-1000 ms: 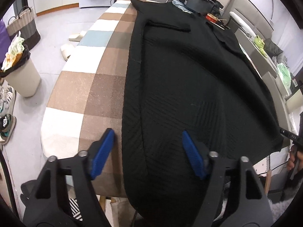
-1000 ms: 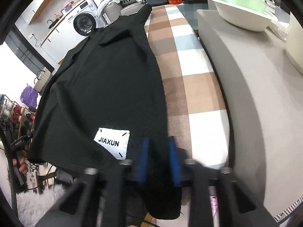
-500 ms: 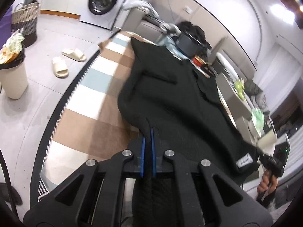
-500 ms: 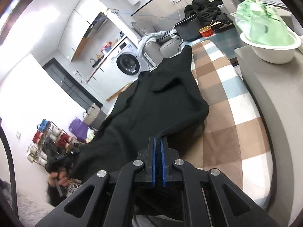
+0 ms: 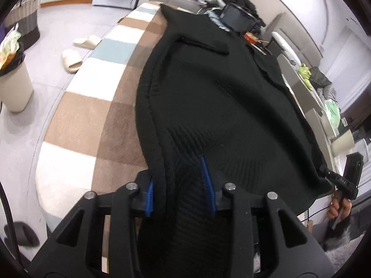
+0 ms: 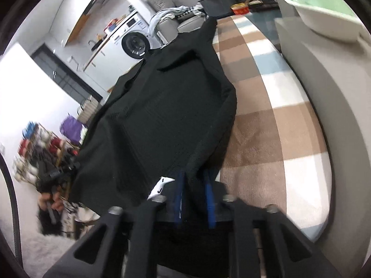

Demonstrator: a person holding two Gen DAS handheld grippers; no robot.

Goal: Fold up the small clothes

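A black knit garment [image 5: 208,97] lies lengthwise on the checked brown, white and blue table cover [image 5: 92,106]. Its near hem drapes over both grippers. My left gripper [image 5: 178,185] has its blue pads parted, with the garment's left hem edge lying loosely between them. My right gripper [image 6: 194,197] also has its pads parted around a fold of the same garment [image 6: 167,106]. A white label [image 6: 161,186] shows just left of the right gripper's fingers.
A grey counter [image 6: 324,97] with a white bowl [image 6: 324,23] runs along the right. A red tin [image 5: 251,37] and a dark tray [image 5: 236,19] sit at the table's far end. A bin [image 5: 12,85] and slippers [image 5: 71,59] are on the floor at left.
Both grippers, shut tight on the garment's hem half a second ago, have parted their pads. The lifted hem has come back down toward the table.
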